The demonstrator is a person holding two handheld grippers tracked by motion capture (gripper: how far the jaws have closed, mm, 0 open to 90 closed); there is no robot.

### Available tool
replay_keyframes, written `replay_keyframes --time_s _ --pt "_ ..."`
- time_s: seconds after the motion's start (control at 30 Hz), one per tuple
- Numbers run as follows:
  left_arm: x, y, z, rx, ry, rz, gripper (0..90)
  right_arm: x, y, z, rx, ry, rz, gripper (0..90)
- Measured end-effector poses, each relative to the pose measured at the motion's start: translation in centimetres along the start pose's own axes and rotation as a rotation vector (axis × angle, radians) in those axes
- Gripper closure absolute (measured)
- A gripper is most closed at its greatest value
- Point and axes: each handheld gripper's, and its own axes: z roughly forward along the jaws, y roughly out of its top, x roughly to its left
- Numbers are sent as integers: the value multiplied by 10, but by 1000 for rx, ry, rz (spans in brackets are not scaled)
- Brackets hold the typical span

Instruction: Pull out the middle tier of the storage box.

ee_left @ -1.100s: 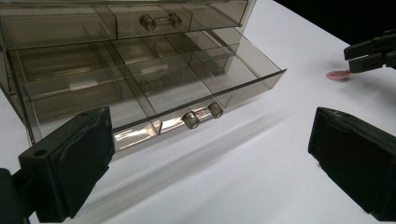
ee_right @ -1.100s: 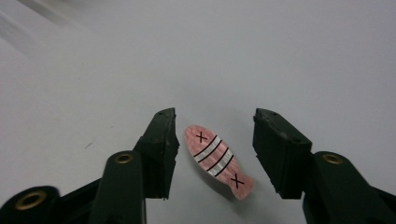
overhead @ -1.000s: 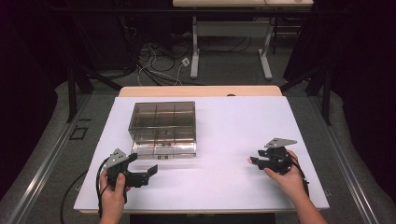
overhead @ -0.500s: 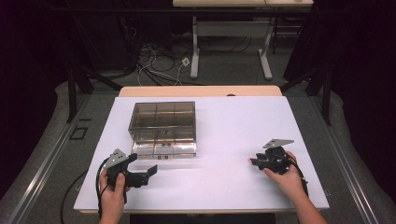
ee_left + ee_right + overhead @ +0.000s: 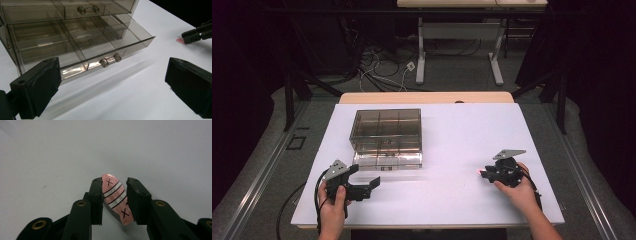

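Observation:
A pink oval clip [image 5: 115, 195] with white stripes and black crosses lies on the white table [image 5: 452, 135] at the right. My right gripper [image 5: 114, 181] has just been closing around it, and both pads now touch its sides. In the high view this gripper [image 5: 482, 174] sits low on the table with the clip [image 5: 476, 172] at its tip. A clear smoky drawer box [image 5: 387, 131] stands left of centre with its bottom drawer [image 5: 105, 42] pulled out. My left gripper [image 5: 364, 178] is open just in front of that drawer, nothing between its jaws [image 5: 113, 62].
The drawer's small clear handle [image 5: 110, 60] faces the left gripper. The box's upper drawer [image 5: 87, 10] is pushed in. Bare white table lies between the two hands. Beyond the table's far edge are desk legs [image 5: 421, 55] and cables on the floor.
The right gripper's jaws have drawn closer together around the pink clip. Both hands stayed where they were, and the drawer box has not moved.

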Motion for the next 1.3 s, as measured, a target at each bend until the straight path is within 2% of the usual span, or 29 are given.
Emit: replay_keyframes --time_s 0.07,0.1,0.23,0.27,0.33,0.63,1.0,1.03,1.07,1.3 --pt "0 0 0 2 -1 1 7 0 0 0 -2 4 -3 690" --pt "0 0 0 2 -2 -1 7 1 0 -1 -2 6 -1 733" --pt "-1 0 0 -1 -3 1 7 1 -1 -1 12 17 -4 743" --pt "-1 0 0 -2 -3 0 7 1 -1 1 -5 12 -12 740" --pt "-1 0 0 -2 -1 -1 7 2 -1 0 13 21 -12 748" --pt "0 0 -1 -4 -1 -2 7 6 0 -2 10 33 -45 849" --pt "0 0 0 -1 -2 -1 7 8 0 -3 17 47 -52 854" --pt "0 0 -1 -2 -1 -1 7 9 -1 -2 0 46 -50 854" --pt "0 0 -1 -2 -1 0 7 9 0 -3 18 51 -56 854" --pt "0 0 -1 -5 -1 -3 7 11 0 -3 14 54 -59 855"
